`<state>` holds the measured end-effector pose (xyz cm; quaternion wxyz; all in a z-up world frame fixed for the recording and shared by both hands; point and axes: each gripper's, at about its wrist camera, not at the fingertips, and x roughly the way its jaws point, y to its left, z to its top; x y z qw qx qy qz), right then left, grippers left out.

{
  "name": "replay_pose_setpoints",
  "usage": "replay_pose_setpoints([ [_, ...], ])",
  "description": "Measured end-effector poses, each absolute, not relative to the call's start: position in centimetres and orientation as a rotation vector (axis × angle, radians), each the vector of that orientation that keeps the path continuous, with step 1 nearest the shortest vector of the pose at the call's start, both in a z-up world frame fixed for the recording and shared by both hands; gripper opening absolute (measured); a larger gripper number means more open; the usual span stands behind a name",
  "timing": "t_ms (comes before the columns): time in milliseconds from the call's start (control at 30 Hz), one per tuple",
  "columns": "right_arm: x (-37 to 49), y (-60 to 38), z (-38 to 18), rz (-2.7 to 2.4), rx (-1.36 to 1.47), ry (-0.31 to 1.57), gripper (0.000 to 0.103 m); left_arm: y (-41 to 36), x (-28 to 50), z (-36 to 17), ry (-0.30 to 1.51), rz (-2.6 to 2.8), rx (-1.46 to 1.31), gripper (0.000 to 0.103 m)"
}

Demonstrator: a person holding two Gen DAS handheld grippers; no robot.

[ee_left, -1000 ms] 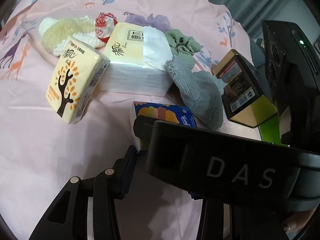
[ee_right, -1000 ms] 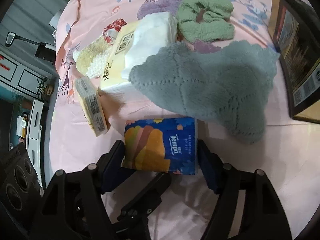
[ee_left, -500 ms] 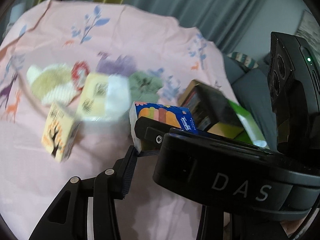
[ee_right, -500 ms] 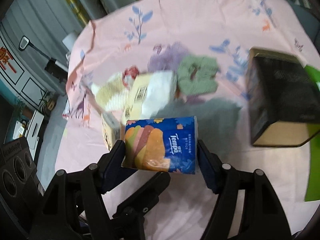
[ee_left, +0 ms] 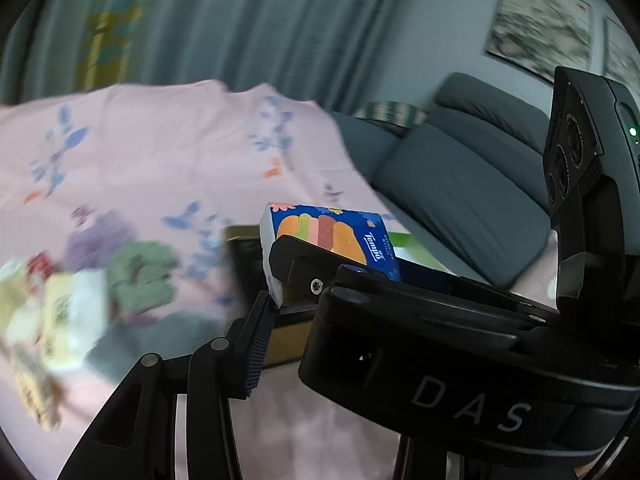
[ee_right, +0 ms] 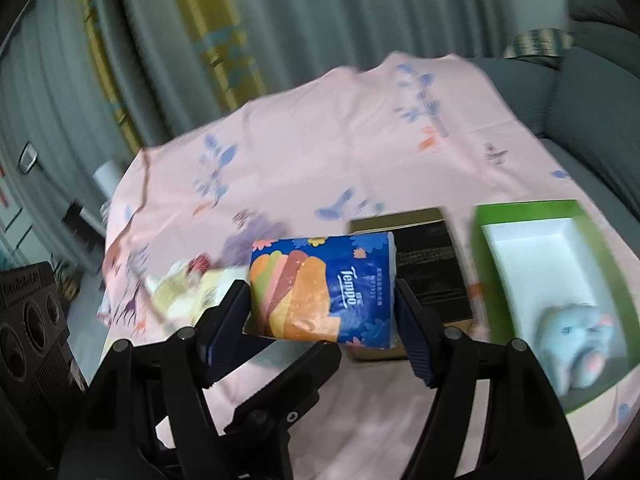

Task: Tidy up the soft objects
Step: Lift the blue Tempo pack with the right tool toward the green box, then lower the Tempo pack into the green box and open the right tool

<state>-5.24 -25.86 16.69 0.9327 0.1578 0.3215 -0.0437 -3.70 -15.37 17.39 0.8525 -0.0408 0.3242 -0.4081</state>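
My right tool (ee_right: 322, 304) grips the blue tissue pack (ee_right: 320, 288) between both pads, above the pink cloth (ee_right: 320, 140); beyond and right sits the green box (ee_right: 600, 276). My left tool's (ee_left: 280, 312) state I cannot tell.

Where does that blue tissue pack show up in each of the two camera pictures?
Left wrist view: the blue tissue pack sits just right of centre, half hidden behind the right claw.
Right wrist view: the pack is at centre, clamped between the claw's two fingers.
Shared landmark: the dark box with gold edges, just behind the pack.
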Motion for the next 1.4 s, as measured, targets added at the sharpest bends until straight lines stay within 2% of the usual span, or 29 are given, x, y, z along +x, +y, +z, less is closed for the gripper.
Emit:
replay_pose_setpoints([
  [300, -8.7, -34.3, 17.0, -0.245, 0.471, 0.585, 0.07, -24.4, -4.8, 18.0, 0.682, -1.017, -0.001, 0.044],
  [667, -11.1, -42.0, 14.5, -0.432, 0.635, 0.567, 0.07, -33.0, -4.6, 15.8, 0.761, -1.192, 0.065, 0.044],
  [1100, -11.4, -45.5, 12.2, -0.52, 0.715, 0.58, 0.068, -36.6, -4.0, 13.5, 0.837, -1.24, 0.078, 0.044],
  [1233, -11.4, -46.0, 11.9, -0.555, 0.714, 0.588, 0.062, -37.3, -3.5, 12.7, 0.874, -1.224, 0.069, 0.044],
  [1400, -11.6, -46.4, 11.6, -0.562, 0.732, 0.587, 0.061, -37.4, -3.4, 12.4, 0.886, -1.217, 0.049, 0.044],
])
